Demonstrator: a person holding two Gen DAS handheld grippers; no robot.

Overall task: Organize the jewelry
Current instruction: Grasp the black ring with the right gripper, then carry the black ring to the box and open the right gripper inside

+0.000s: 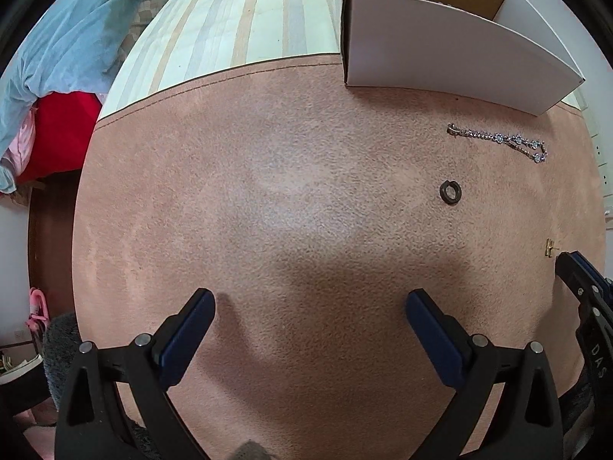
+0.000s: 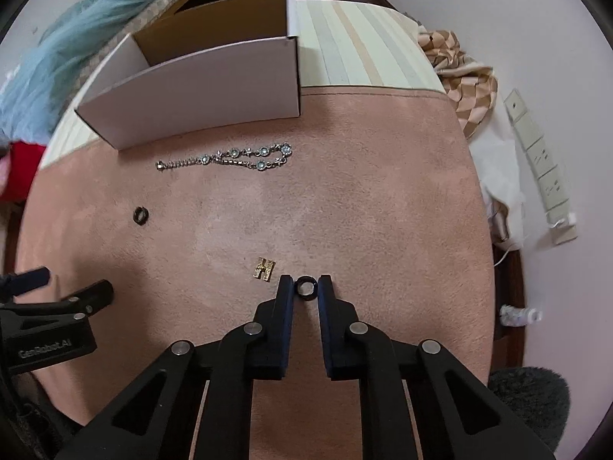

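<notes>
My right gripper (image 2: 305,283) is shut on a black ring (image 2: 305,288), its fingertips pressing the ring's two sides just above the pink mat (image 2: 383,211). A gold H-shaped earring (image 2: 264,268) lies just left of it; it also shows in the left wrist view (image 1: 550,247). A second black ring (image 2: 140,216) (image 1: 450,191) lies further left. A silver bracelet with blue stones (image 2: 237,158) (image 1: 502,140) lies before the open white cardboard box (image 2: 199,88) (image 1: 452,53). My left gripper (image 1: 310,303) is open and empty over bare mat (image 1: 268,191); it also shows in the right wrist view (image 2: 74,281).
The mat covers a round striped table (image 1: 237,19). Blue fluffy cloth (image 2: 69,50) lies behind the box. A checked cloth (image 2: 467,76) and a white power strip (image 2: 540,161) lie off the table's right edge.
</notes>
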